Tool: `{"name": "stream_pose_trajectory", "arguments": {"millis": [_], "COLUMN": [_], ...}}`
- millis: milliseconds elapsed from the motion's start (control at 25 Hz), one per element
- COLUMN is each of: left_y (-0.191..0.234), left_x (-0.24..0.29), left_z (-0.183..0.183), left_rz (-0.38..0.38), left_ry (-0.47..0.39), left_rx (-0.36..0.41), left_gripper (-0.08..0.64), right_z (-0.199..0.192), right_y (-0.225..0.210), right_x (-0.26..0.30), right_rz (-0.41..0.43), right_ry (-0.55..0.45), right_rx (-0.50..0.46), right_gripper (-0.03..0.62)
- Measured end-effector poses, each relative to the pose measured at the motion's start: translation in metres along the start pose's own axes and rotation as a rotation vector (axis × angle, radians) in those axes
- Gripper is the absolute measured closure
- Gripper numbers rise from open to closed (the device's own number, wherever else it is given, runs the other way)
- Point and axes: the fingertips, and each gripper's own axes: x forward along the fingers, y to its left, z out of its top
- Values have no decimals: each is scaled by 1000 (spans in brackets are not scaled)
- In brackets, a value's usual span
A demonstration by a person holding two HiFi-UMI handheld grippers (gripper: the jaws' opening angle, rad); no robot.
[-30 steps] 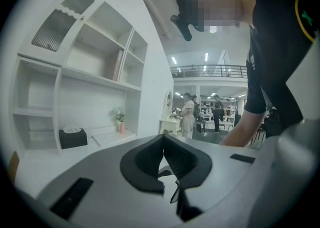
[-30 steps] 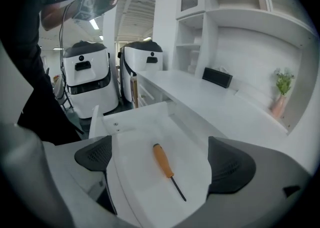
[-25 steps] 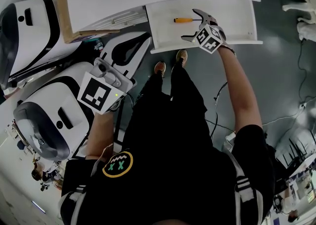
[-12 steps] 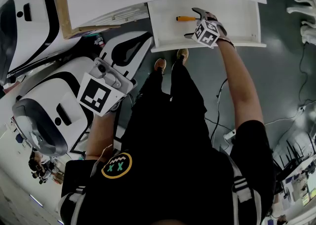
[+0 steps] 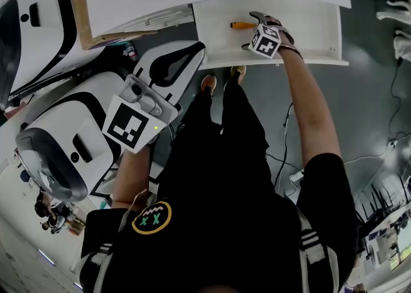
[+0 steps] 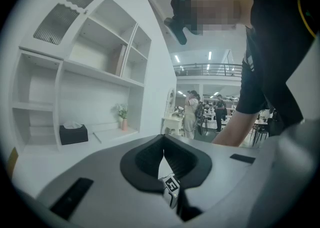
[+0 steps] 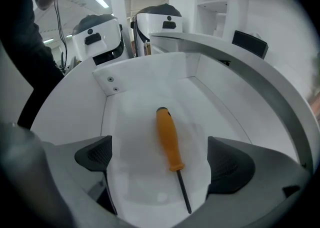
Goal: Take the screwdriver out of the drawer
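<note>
Drawer (image 5: 314,28) is open. The orange-handled screwdriver (image 7: 169,139) lies flat on the drawer floor, shaft pointing toward the right gripper (image 5: 250,30). That gripper is inside the drawer with its jaws wide apart, one on each side of the screwdriver, touching nothing and gripping nothing. Left gripper (image 6: 164,164) is well apart from the drawer at the person's left side, jaws pressed together, nothing between them.
</note>
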Motion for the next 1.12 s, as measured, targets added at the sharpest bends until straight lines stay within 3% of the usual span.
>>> {"name": "stream_pose_trajectory", "arguments": {"millis": [1120], "left_y": [9], "left_x": [16], "left_z": [-1], "left_rz": [-19], "left_ry": [-13], "left_rx": [9], "left_gripper": [541], "right_z": [-2], "right_y": [-4], "right_x": [19], "right_rz": [20], "right_ry": [-6], "right_rx": [0], "right_gripper": [12]}}
